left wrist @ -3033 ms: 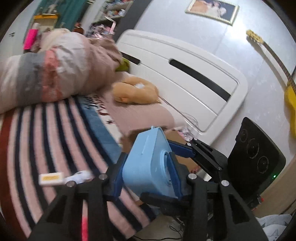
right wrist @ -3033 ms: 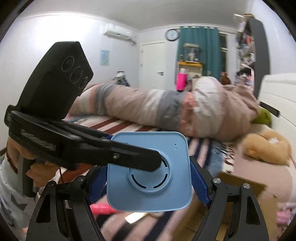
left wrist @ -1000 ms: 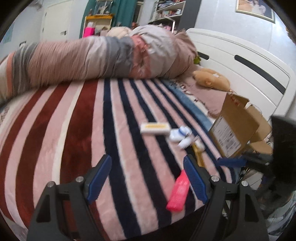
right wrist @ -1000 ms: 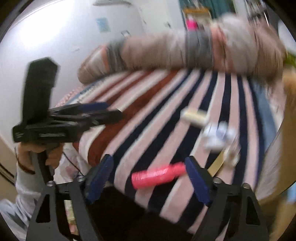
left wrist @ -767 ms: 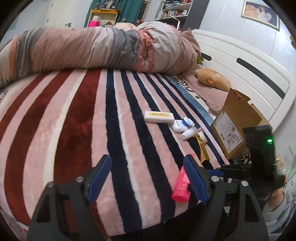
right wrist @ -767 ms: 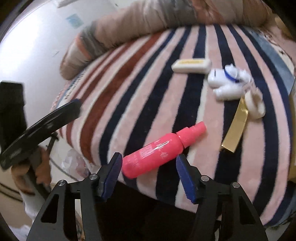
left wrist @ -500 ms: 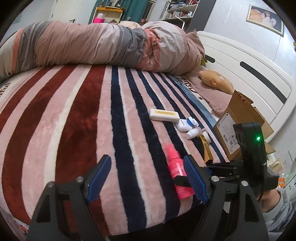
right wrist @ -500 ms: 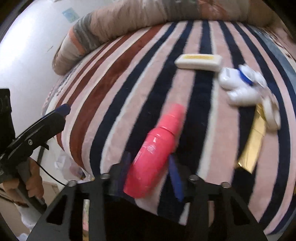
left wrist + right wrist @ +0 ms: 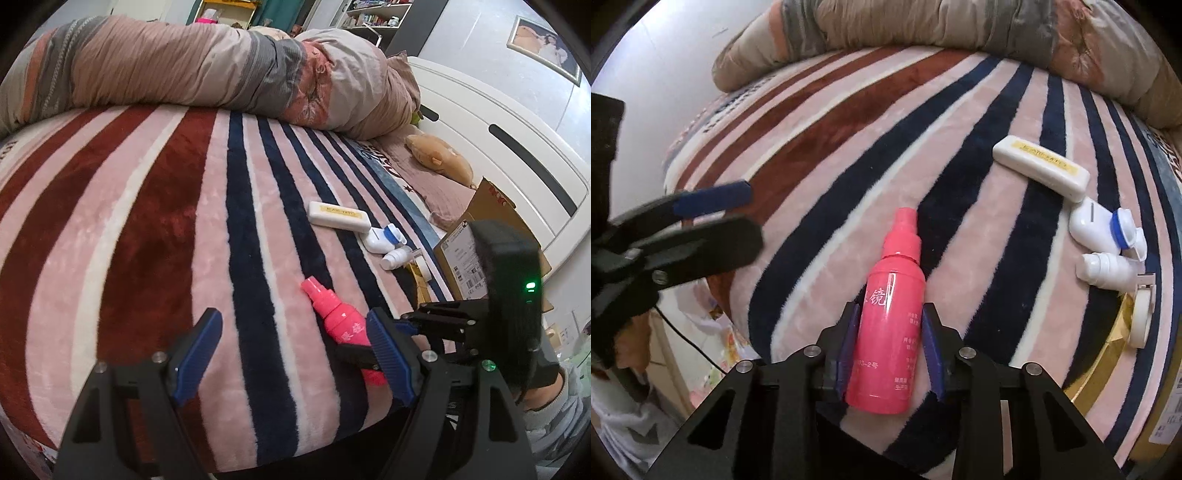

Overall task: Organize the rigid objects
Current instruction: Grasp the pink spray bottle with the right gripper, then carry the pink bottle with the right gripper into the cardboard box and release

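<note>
My right tongs (image 9: 891, 347) are clamped on the lower body of the pink plastic spray bottle (image 9: 892, 314), which lies near the striped plush bed blanket's (image 9: 827, 206) front edge, nozzle toward 12 o'clock. My left tongs (image 9: 291, 354) hang apart and empty at 9 o'clock. Open blanket lies ahead; the white rectangular case (image 9: 1039, 168) and white bottles (image 9: 1102, 236) crowd 2 o'clock, beside the cardboard box (image 9: 476, 251).

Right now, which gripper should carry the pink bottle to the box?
Right. The right gripper is shut on the pink spray bottle; the left gripper is open, holds nothing, and sits farther from the cardboard box.
</note>
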`<state>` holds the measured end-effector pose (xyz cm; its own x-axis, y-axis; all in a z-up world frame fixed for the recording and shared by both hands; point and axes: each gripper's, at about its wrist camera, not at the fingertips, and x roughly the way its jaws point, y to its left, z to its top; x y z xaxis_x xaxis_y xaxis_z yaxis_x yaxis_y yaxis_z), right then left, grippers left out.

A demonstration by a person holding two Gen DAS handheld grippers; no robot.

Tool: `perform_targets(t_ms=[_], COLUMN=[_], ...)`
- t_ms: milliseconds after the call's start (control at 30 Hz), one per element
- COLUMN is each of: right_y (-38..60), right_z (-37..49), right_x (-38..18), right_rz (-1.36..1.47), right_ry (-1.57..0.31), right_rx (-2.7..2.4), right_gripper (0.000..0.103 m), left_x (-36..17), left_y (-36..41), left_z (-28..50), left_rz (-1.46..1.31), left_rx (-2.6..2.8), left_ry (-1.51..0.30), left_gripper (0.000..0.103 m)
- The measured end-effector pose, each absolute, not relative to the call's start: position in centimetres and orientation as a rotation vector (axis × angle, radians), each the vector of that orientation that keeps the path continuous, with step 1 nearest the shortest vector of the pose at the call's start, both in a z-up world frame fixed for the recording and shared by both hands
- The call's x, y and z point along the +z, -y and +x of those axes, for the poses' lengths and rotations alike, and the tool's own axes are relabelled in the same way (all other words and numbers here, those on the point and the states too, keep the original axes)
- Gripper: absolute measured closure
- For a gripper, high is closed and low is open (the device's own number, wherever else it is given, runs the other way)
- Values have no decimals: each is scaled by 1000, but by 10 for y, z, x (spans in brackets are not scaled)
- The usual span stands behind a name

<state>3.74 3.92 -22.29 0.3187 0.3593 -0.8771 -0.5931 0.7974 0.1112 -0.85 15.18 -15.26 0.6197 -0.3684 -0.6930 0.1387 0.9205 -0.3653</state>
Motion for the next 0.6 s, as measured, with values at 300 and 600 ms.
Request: perform_targets(t_ms=[300, 600], right_y=[-35, 12], right_z=[1, -24], right_x=[-162, -97], right_rz=[-234, -160], right_ry=[-877, -667], right_rx=[763, 811], right_gripper=[76, 76], left_x=[-117, -44], left_y=[-128, -68], left_z=[1, -1], left_rz=[-360, -300], left_rx=[-483, -618], left_ry=[-796, -686], left_gripper=[31, 70])
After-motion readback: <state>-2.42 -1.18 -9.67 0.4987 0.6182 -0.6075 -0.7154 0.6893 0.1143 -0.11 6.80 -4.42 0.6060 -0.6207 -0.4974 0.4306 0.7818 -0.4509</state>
